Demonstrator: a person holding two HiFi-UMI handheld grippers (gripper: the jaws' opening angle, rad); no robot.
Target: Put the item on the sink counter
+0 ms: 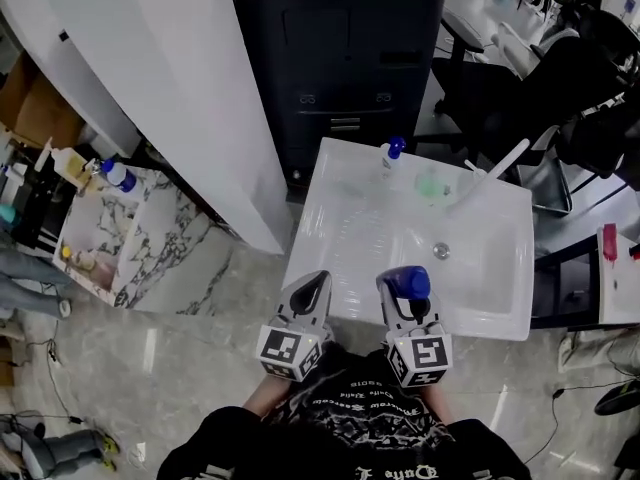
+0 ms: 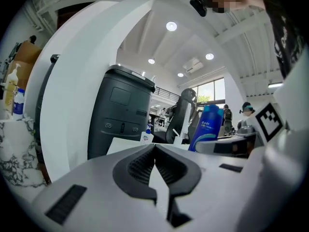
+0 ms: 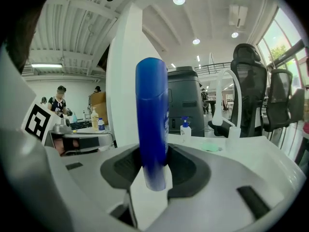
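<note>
My right gripper (image 1: 403,290) is shut on a tall blue bottle (image 3: 152,120), which stands upright between its dark pads (image 3: 186,166); the same blue bottle (image 1: 408,282) shows from above at the front edge of the white sink counter (image 1: 340,208). In the left gripper view the blue bottle (image 2: 205,127) appears at the right. My left gripper (image 1: 313,290) hovers beside it over the counter's front left edge, its jaws closed together with nothing between them, as my left gripper (image 2: 155,164) shows close up.
A small spray bottle (image 1: 391,154) with a blue top, a green soap dish (image 1: 431,184) and a white tap (image 1: 490,173) stand at the counter's back. A dark bin (image 1: 340,48) stands behind, a white curved wall (image 1: 170,78) to the left, and a marble shelf (image 1: 150,228) with bottles beyond it.
</note>
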